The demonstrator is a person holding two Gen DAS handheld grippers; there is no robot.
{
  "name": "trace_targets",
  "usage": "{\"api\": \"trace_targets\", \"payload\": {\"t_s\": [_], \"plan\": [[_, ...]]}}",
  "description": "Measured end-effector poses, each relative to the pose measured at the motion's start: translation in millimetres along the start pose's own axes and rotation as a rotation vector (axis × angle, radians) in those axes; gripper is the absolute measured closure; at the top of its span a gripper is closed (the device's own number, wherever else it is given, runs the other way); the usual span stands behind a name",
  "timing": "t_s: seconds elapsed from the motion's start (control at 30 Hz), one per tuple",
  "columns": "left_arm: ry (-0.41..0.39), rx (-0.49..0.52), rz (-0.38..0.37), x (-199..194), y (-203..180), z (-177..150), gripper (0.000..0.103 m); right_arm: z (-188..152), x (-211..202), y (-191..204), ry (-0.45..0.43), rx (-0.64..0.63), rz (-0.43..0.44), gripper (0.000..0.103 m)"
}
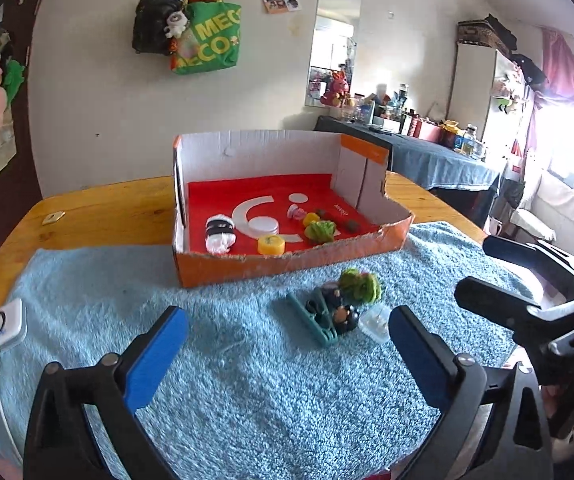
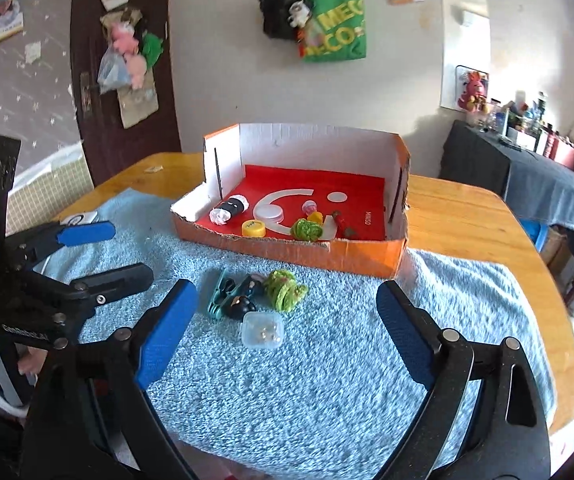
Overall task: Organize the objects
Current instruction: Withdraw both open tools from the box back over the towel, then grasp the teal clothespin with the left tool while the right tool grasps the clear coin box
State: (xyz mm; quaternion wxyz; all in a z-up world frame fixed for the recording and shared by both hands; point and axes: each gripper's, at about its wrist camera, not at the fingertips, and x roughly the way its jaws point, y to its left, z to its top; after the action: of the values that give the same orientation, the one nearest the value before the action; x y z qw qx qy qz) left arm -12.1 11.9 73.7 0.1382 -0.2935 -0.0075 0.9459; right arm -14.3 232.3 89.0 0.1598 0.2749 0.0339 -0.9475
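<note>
On the blue towel, near the orange box, a small pile of clip, toys and clear case is lying just beyond both released, empty claws: right gripper and left gripper.

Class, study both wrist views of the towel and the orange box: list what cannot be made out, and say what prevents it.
- Clear plastic case, right wrist view: its contents are too small to identify.
- Two dark figures, left wrist view: they overlap the teal clip, blurred, so details are unreadable.
- Orange box, left wrist view: its front wall hides the floor just behind it.
- Brown bits in the box: too small.
</note>
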Motion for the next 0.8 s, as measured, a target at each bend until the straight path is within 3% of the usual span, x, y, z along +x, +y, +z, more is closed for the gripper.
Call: {"api": "trace_targets", "payload": {"t_s": [0.2,0.63,0.8], "plan": [[0.034,-0.086,-0.021,14.2,8.3,-23.5,0.0,-24.3,6.9,1.3,-0.045,0.047,-0.01,0.006],[0.042,-0.078,-0.028,24.0,10.4,-21.8,0.0,-37.2,41.6,-0.6,0.038,0.041,-0.022,0.006],[0.082,-0.066,-0.035,32.8,13.4,-19.6,0.0,-37.3,63.9,2.2,0.105,-0.001,-0.026,0.006]]}}
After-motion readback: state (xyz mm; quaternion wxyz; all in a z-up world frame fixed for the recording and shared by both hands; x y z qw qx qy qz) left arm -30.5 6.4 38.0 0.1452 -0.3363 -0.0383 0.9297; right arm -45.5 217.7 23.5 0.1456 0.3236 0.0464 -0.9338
